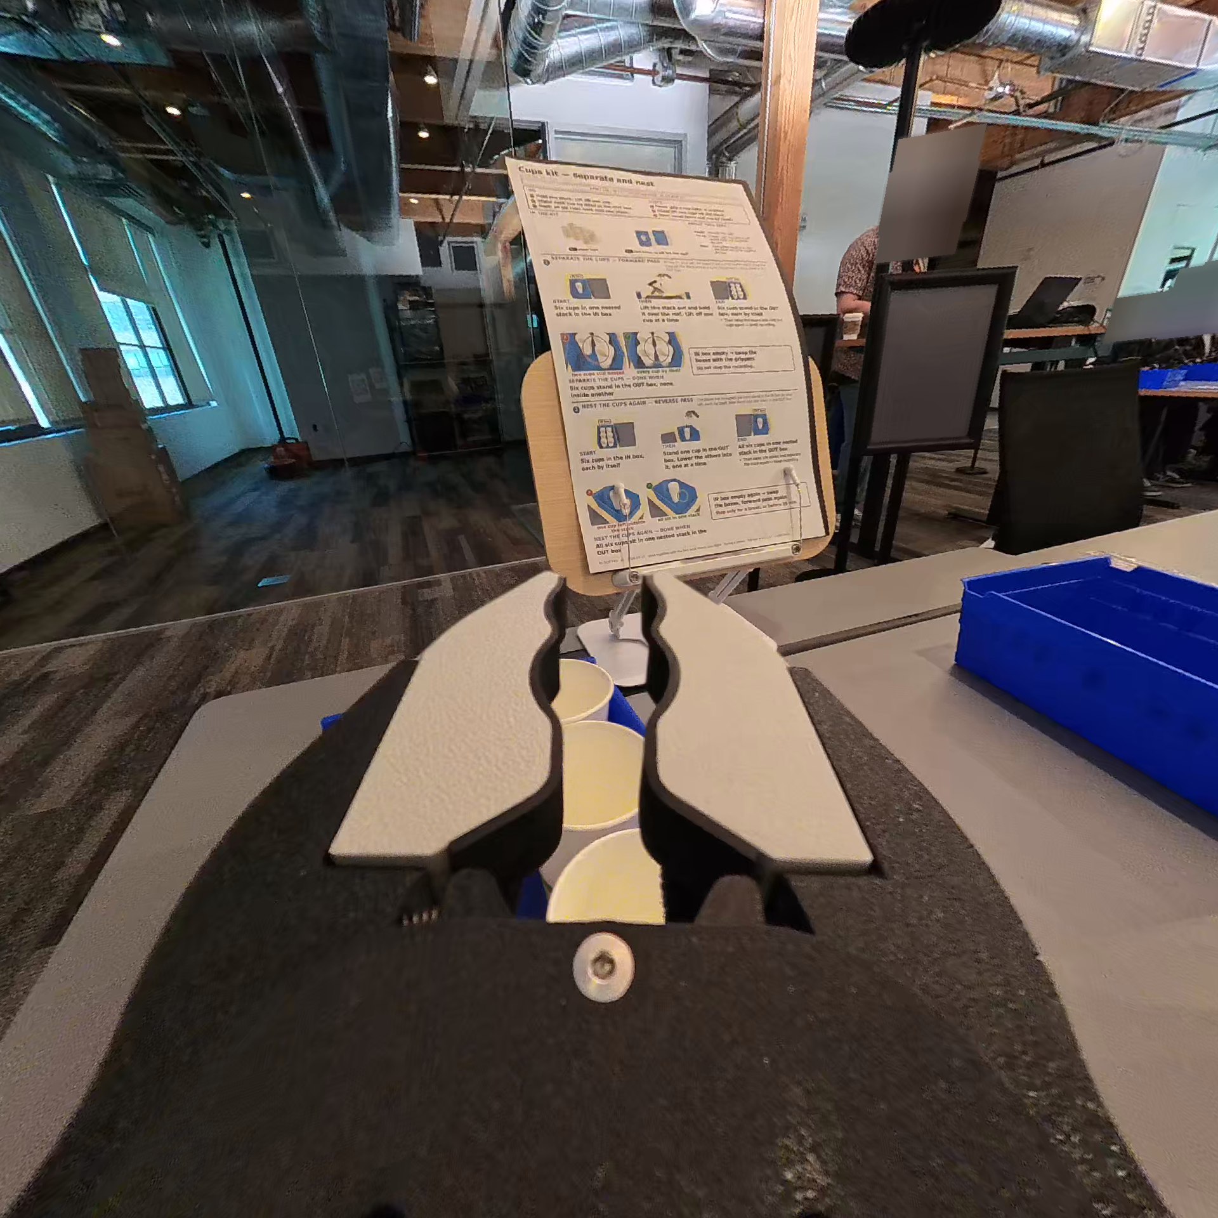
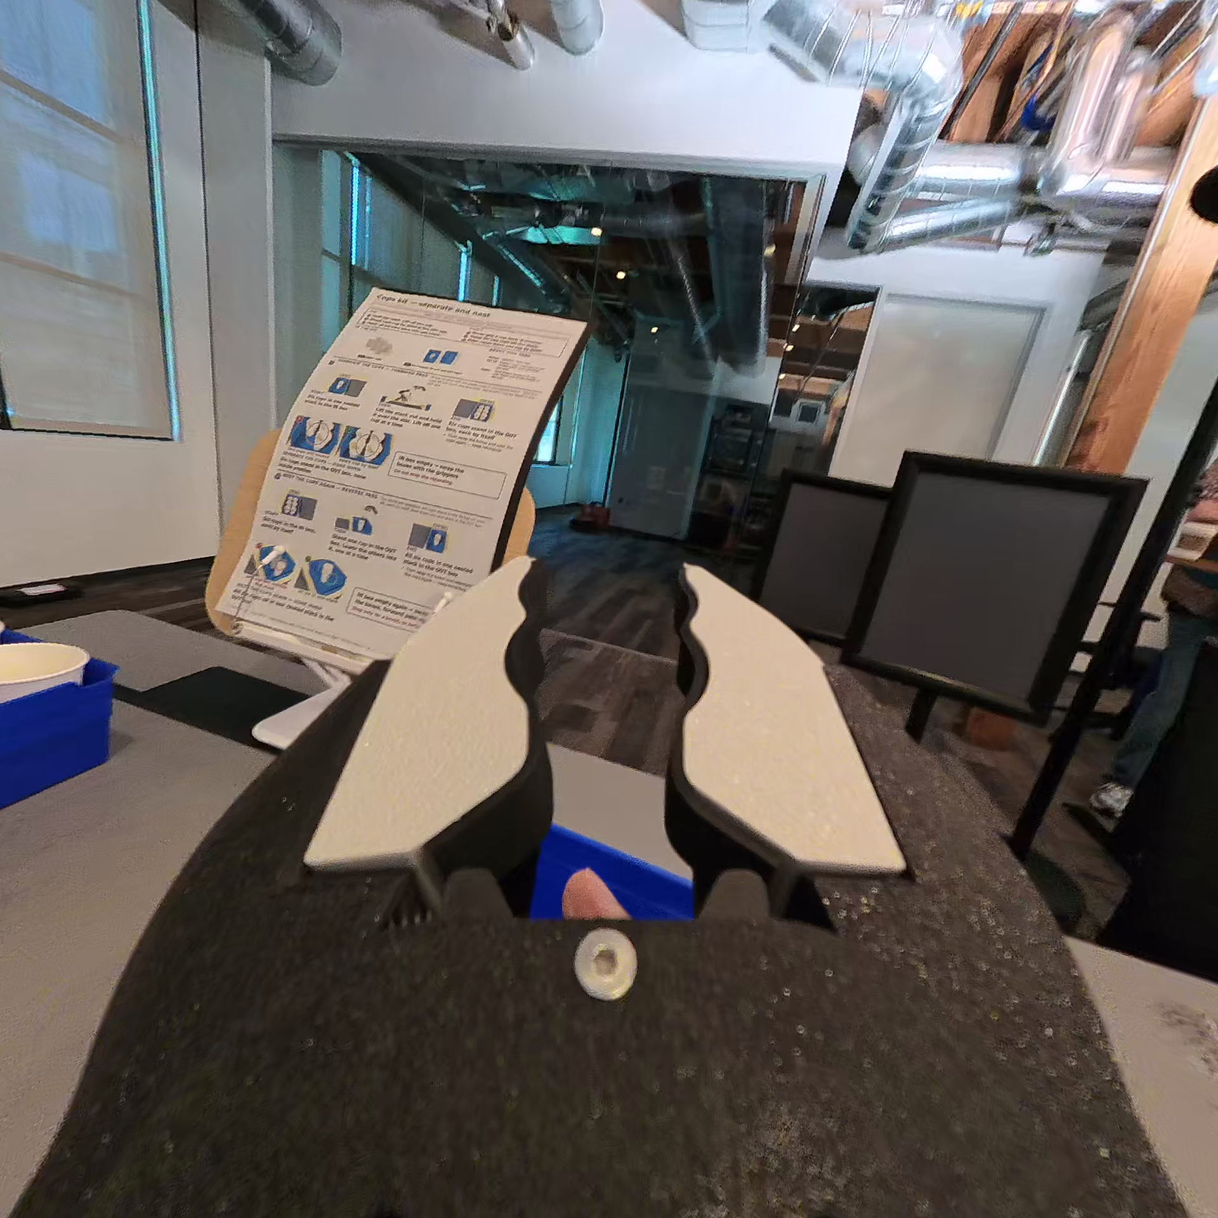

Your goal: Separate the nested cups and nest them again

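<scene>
The left hand-held gripper [image 1: 603, 593] is hovering with its two fingers spread and holding nothing, above three white paper cups [image 1: 596, 771] that are standing one behind another in a blue box [image 1: 626, 712]. A second blue box [image 1: 1087, 666] is sitting to the right on the grey worktop [image 1: 956, 824]. The right hand-held gripper [image 2: 609, 586] is also gaping wide and carrying nothing, over that box's blue edge [image 2: 613, 870]. One instruction sheet [image 1: 666, 369] is leaning on a stand behind.
</scene>
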`<state>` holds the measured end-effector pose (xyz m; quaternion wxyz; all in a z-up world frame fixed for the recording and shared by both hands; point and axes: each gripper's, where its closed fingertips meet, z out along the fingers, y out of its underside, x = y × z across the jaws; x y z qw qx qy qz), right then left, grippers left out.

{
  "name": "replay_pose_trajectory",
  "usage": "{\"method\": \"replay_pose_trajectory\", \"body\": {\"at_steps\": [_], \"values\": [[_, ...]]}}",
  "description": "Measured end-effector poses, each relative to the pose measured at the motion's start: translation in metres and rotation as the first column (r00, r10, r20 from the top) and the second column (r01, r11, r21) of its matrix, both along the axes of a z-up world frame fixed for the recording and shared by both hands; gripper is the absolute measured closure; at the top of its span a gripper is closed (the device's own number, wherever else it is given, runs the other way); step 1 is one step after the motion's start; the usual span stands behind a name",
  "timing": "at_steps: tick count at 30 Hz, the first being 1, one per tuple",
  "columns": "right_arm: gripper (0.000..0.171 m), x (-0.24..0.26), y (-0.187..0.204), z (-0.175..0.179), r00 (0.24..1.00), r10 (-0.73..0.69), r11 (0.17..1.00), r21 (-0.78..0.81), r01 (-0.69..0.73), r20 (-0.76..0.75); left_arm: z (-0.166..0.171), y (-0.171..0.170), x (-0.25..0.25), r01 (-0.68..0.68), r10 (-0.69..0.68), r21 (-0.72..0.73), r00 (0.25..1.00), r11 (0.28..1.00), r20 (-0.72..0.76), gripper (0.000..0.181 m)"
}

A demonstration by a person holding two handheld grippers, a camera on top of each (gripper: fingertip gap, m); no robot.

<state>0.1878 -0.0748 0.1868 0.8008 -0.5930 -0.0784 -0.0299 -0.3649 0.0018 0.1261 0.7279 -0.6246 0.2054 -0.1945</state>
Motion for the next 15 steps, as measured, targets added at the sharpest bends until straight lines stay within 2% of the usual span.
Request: {"method": "replay_pose_trajectory", "body": {"at_steps": [5, 11, 15], "values": [[0.138, -0.005, 0.008, -0.011, 0.996, 0.062, 0.992, -0.103, -0.069, -0.066, 0.007, -0.006, -0.007, -0.016, 0.016, 0.043, 1.000, 0.999, 0.007, 0.172], [0.141, -0.003, 0.007, -0.004, 0.996, 0.063, 0.998, -0.012, -0.064, -0.068, 0.003, -0.016, -0.009, 0.016, -0.015, 0.053, 1.000, 0.998, -0.022, 0.178], [0.142, -0.009, 0.009, -0.006, 0.994, 0.091, 0.995, -0.031, -0.093, -0.061, -0.004, -0.020, -0.015, -0.010, 0.012, 0.039, 0.999, 0.999, -0.042, 0.178]]}}
